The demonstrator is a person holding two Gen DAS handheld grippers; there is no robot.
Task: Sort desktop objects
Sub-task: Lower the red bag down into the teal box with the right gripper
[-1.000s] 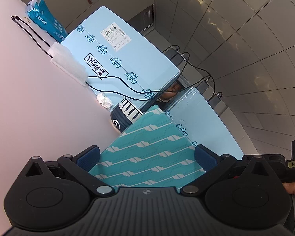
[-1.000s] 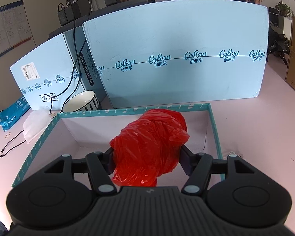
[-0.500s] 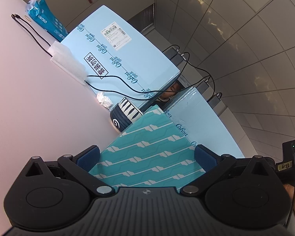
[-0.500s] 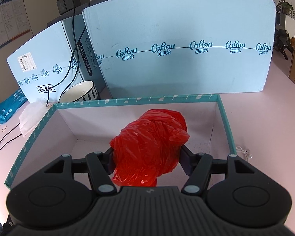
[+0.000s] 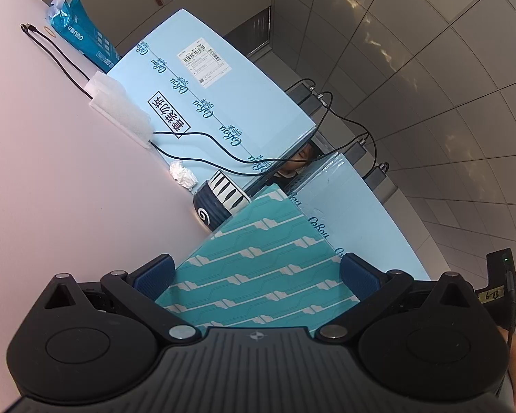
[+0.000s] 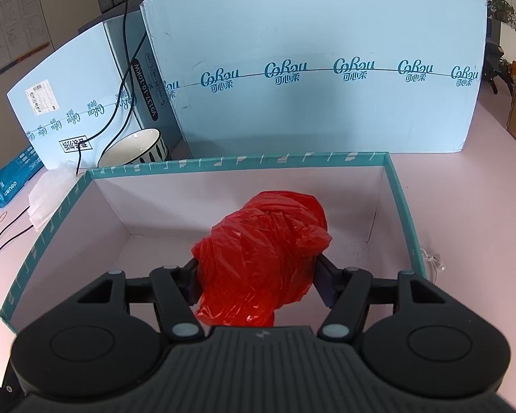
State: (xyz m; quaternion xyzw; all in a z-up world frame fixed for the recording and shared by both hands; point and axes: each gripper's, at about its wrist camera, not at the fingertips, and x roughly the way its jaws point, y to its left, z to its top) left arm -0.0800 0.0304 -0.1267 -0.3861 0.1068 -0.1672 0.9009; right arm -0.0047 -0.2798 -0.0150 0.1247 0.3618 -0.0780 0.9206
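A: What is held in the right tongs?

B: A crumpled red plastic bag is gripped between the two fingers, which are set partly apart and pressed against its sides. It is carried above the open box, with the tongs tilted downward, probably so that the bag can be dropped inside once released.

A: And the left tongs?

B: They are spread wide around the patterned outer wall of the same box. Whether the pads actually press on the wall cannot be told from the left wrist view; the box is most likely being steadied while the bag is brought in.

A: What lies further out?

B: A striped bowl is seen on the table just behind the box's far left corner, with a crumpled tissue near it. Light blue panels are stood along the back, apparently as screens. A black cable and a blue packet lie well off to the left.

A: What is changed from a second earlier?

B: The grip on the bag is unchanged. In the right wrist view more of the box interior is now shown below the bag, so the bag has been brought further over the box. Little is altered in the left wrist view.
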